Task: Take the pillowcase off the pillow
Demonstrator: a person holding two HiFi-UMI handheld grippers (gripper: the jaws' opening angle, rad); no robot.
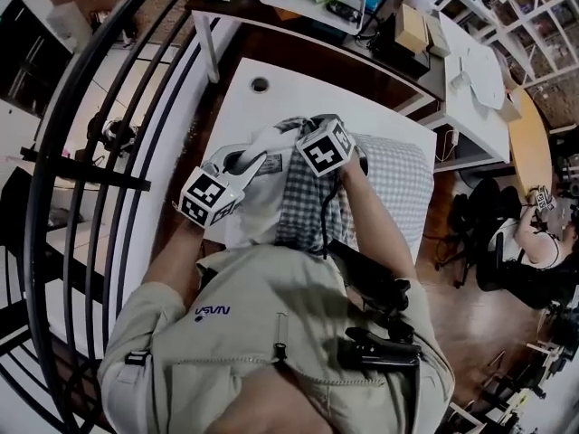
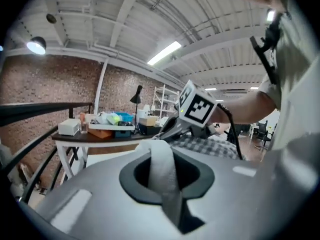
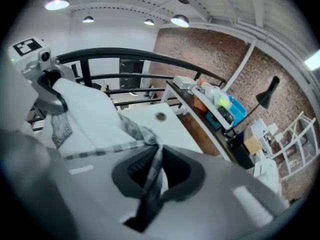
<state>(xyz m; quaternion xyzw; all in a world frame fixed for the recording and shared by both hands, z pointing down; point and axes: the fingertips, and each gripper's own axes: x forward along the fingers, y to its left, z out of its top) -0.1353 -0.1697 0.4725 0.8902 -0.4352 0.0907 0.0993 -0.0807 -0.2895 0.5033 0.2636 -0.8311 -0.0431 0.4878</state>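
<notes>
The checked pillowcase [image 1: 395, 181] lies on the white tabletop [image 1: 298, 93] at the near edge, just in front of the person. Its right part is flat and its left end is gathered up. The right gripper [image 3: 151, 178] tilts down over that gathered end, its jaws pressed together on a twisted fold of the checked cloth. Just beside it, the left gripper [image 2: 163, 170] is held nearly level, its jaws pinching a strip of white cloth [image 2: 161, 156]. Whether that strip is the pillow or the pillowcase's inside I cannot tell. A round hole [image 1: 260, 84] sits near the tabletop's far left corner.
</notes>
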